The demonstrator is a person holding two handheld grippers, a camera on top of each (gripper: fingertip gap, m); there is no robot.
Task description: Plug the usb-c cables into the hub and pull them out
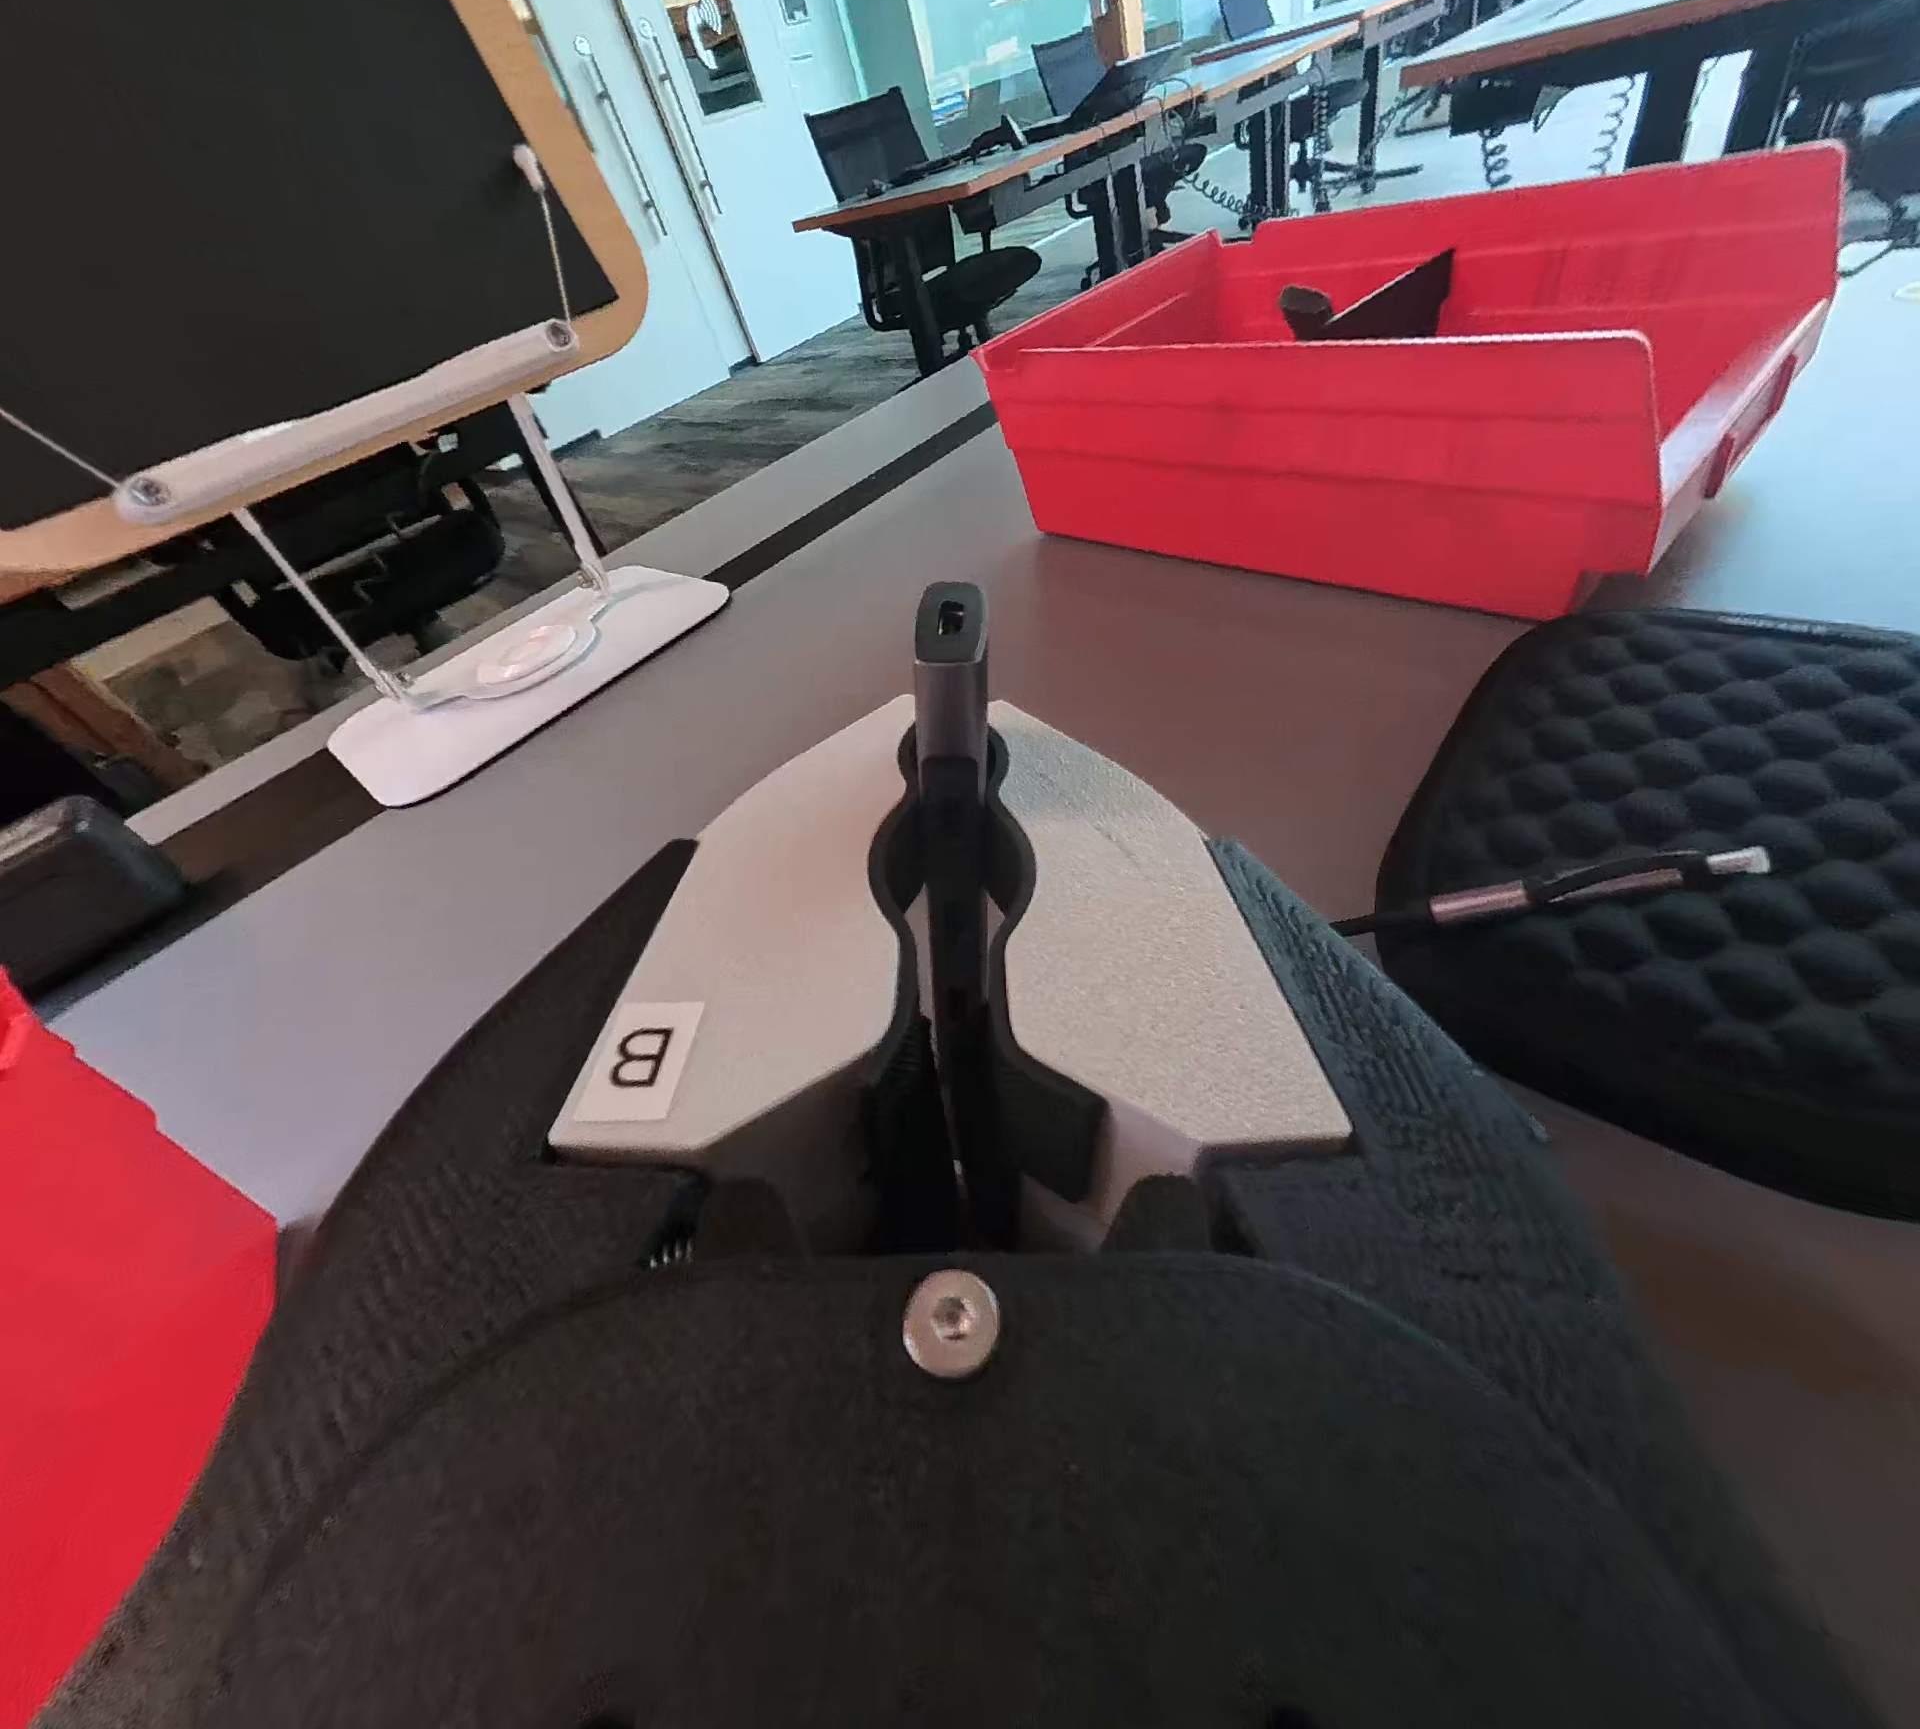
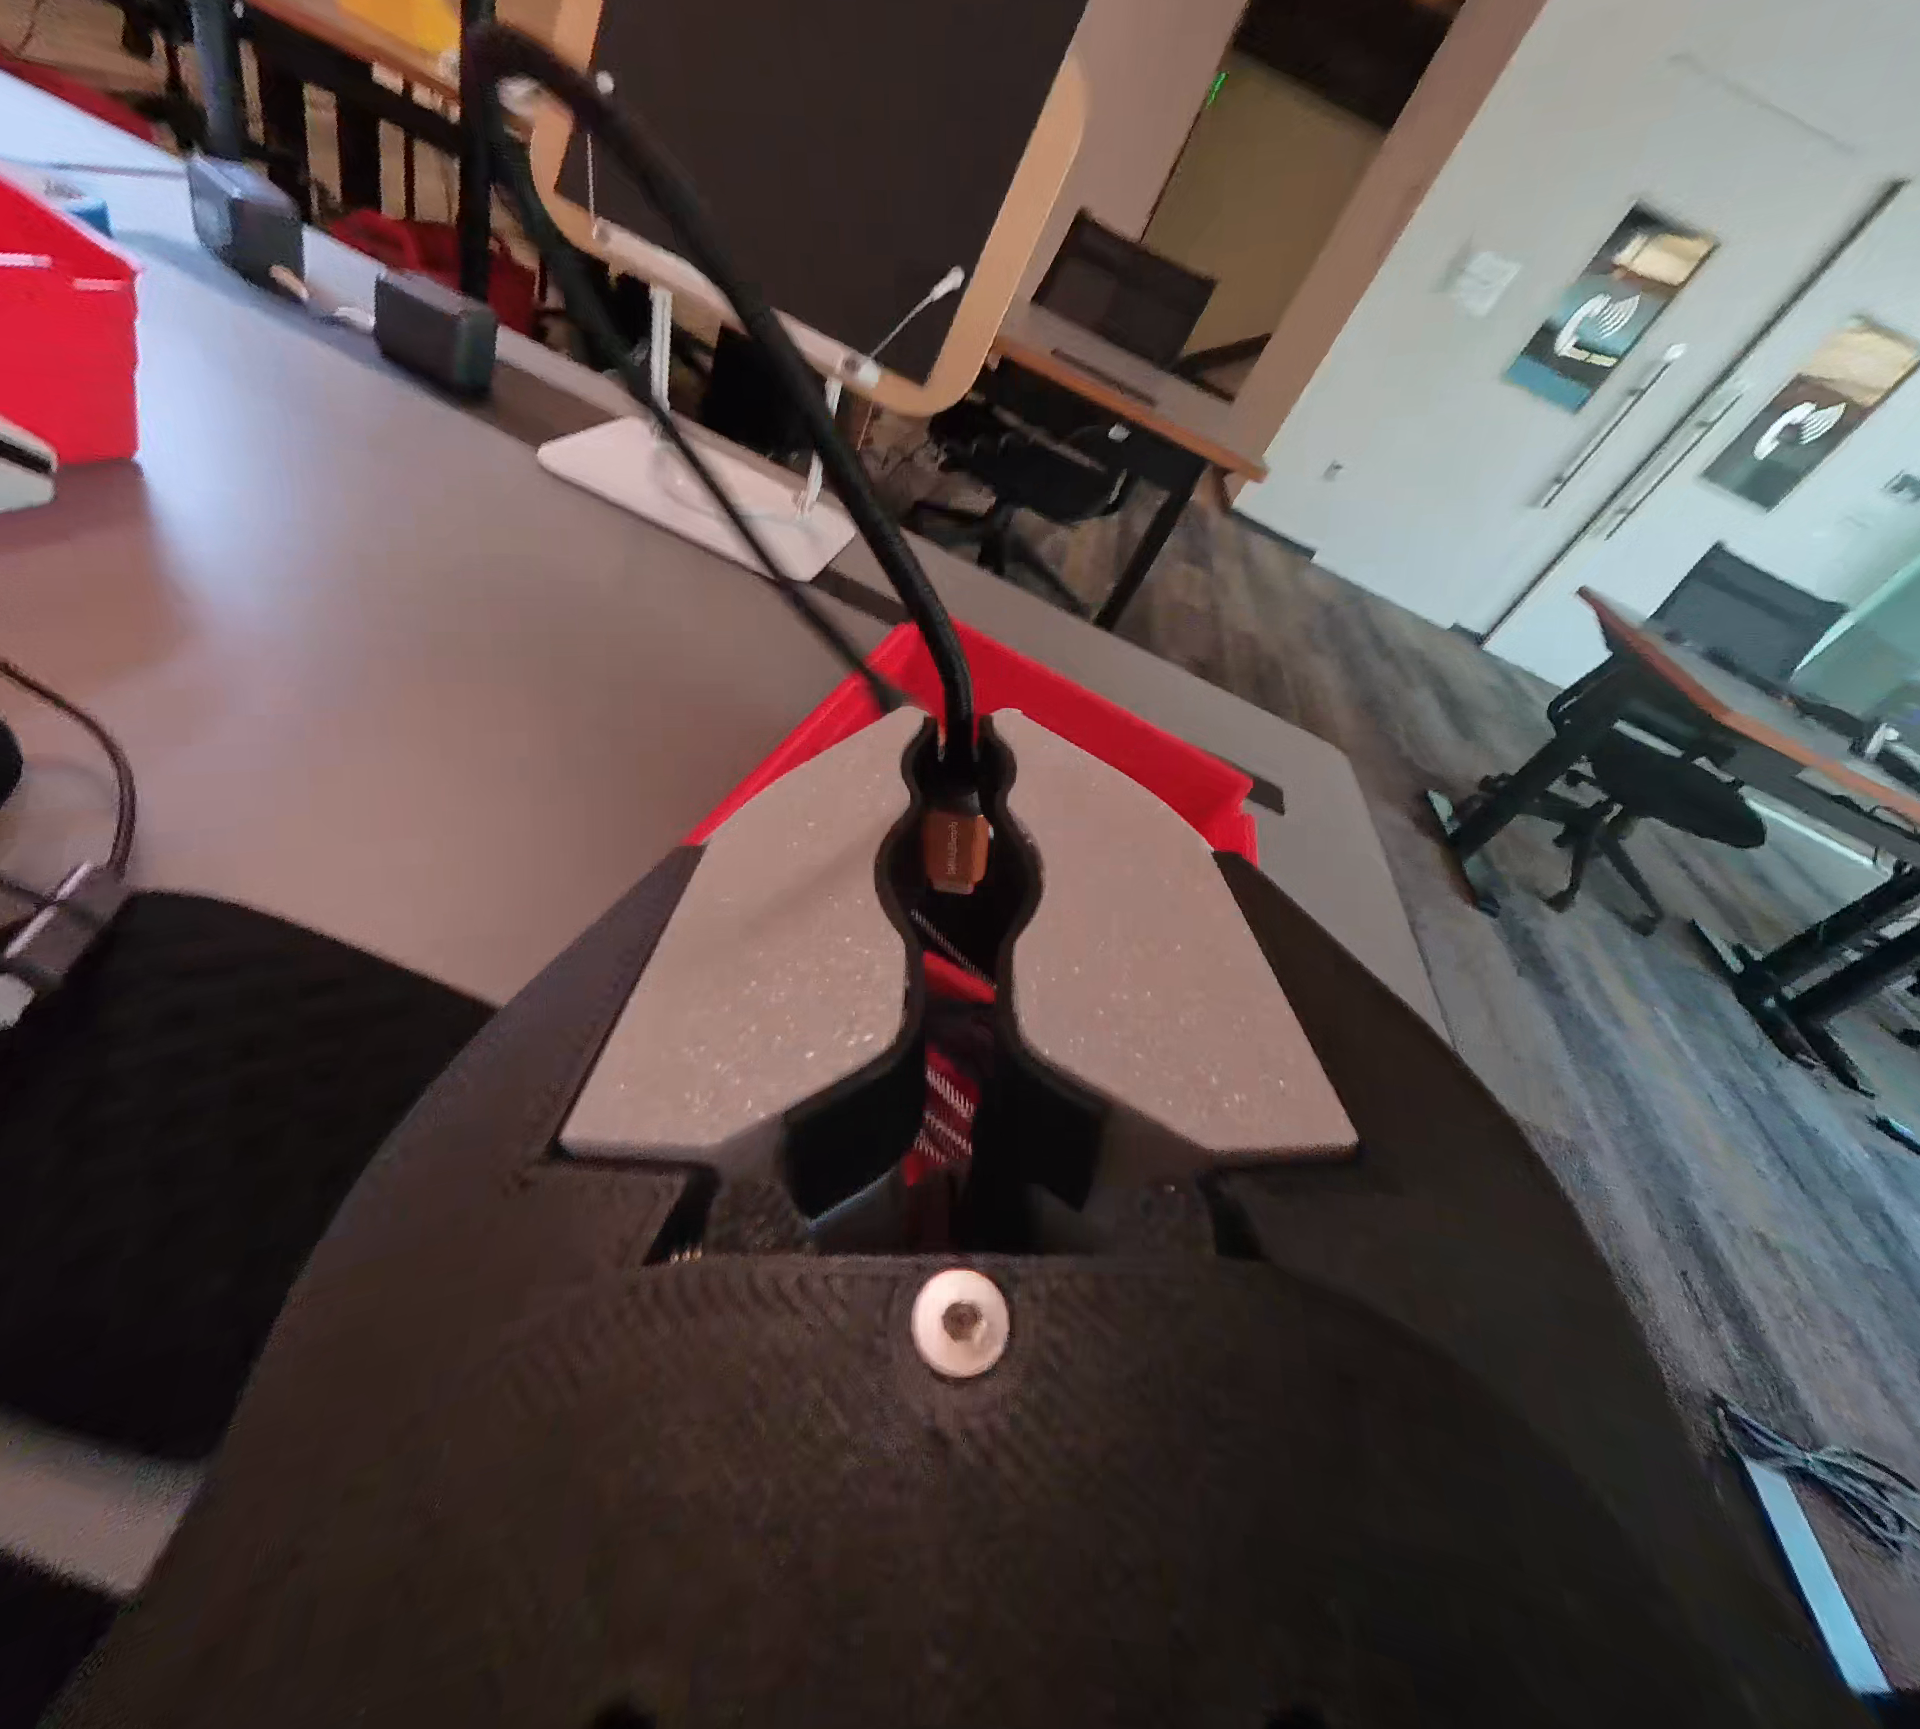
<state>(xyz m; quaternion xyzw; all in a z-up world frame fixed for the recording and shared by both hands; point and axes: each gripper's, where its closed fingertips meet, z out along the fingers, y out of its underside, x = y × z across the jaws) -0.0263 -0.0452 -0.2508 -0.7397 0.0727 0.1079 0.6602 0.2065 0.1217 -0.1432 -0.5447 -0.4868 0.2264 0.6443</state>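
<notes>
In the left wrist view my left gripper [image 1: 951, 744] is shut on a slim dark grey hub [image 1: 948, 640]. The hub sticks out forward past the fingertips, held above the table, with a port opening on its end face. A loose black cable with a silver usb-c plug [image 1: 1558, 884] lies on a black quilted pad [image 1: 1714, 796] to the right. In the right wrist view my right gripper [image 2: 958, 734] is shut on a black braided cable [image 2: 831, 432] at its copper-coloured plug housing [image 2: 956, 848]. The cable arcs up and back to the left. The plug tip is hidden between the fingers.
A red bin [image 1: 1351, 453] stands on the grey table behind the hub; it also shows beyond my right gripper [image 2: 1091, 723]. A black board on a white stand [image 1: 530, 671] is at the far left. Another red bin [image 2: 62, 349] and dark boxes [image 2: 431, 334] sit at the left. One gripper's finger ends stand about 30 cm off the other's.
</notes>
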